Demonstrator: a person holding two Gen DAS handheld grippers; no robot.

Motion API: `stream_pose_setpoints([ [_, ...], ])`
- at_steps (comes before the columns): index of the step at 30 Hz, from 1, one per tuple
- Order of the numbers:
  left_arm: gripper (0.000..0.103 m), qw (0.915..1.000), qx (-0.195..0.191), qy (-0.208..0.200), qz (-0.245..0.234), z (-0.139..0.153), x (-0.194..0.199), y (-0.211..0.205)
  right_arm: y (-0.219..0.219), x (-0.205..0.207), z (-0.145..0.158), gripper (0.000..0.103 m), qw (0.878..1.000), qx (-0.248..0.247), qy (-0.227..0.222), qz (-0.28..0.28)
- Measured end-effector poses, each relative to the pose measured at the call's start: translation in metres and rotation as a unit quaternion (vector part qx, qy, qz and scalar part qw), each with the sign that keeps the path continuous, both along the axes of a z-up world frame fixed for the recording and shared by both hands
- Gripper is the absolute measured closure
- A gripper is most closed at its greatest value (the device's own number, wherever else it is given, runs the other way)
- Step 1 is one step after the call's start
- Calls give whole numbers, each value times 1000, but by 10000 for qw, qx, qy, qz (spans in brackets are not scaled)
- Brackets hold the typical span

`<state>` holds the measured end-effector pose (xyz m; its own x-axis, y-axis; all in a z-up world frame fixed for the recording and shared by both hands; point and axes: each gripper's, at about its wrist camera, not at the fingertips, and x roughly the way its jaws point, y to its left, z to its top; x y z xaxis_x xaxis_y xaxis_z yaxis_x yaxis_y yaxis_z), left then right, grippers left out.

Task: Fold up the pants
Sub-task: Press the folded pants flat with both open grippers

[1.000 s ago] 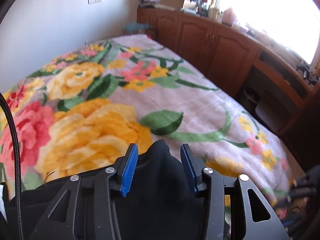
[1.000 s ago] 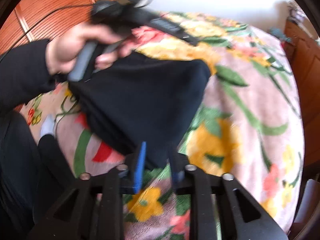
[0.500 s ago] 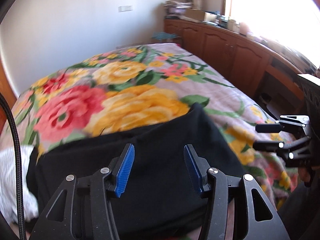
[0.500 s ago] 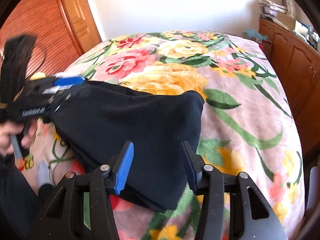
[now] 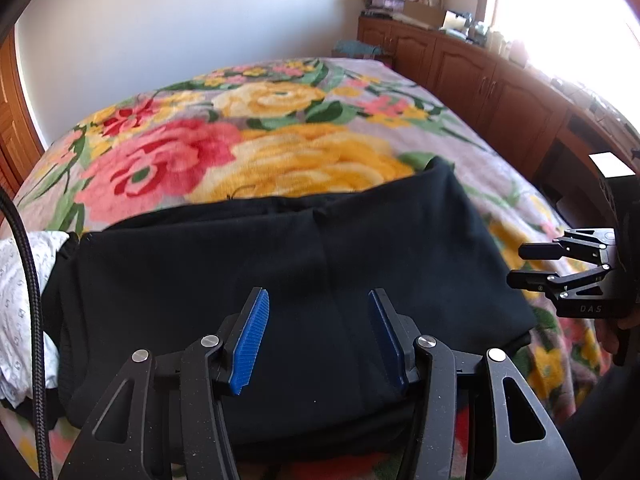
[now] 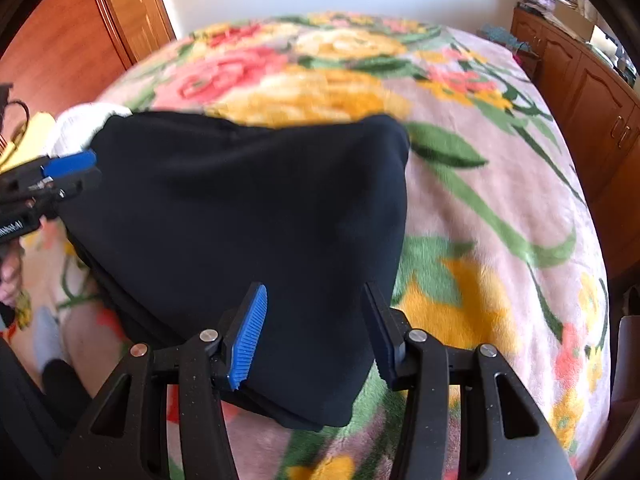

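Where the floral blanket (image 5: 280,152) covers the bed, all places below are read from it.
Surface: blanket with large pink and yellow roses and green leaves on a pale ground; slightly blurred in both views.
Room: white wall (image 5: 160,32) beyond the blanket's far end; wooden cabinets (image 5: 472,76) along its right side under a bright window; orange wooden door (image 6: 120,20) off its left side.
Pants: black pants (image 5: 280,280) lie folded into a broad, thick rectangle on the blanket's near end; layered edges show at the near corner (image 6: 304,420).
Beside pants: white patterned cloth (image 5: 20,300) on the blanket's left edge, touching them.
Left gripper (image 5: 318,340): jaws spread wide, holding nothing; above the pants.
Right gripper (image 6: 316,336): jaws spread wide, empty; over the pants' near right corner.
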<state>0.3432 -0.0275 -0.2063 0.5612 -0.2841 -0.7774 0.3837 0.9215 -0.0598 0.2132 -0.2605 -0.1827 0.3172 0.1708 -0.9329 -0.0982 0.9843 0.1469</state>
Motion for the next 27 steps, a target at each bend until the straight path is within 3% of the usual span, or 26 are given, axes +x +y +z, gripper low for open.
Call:
stream_pose_setpoints([
  [8,49,9991,187,353,149,-29,27,-10,-17,5,-40,52,9981,-53,591,-161],
  [17,49,9961,537,690,77,-63,42,-26,-26,0,-53,51,9949,110,956,-315],
  [27,38,9971,158,626,405,-86,54,-25,-35,-7,-68,51,9870,522,1422,-530],
])
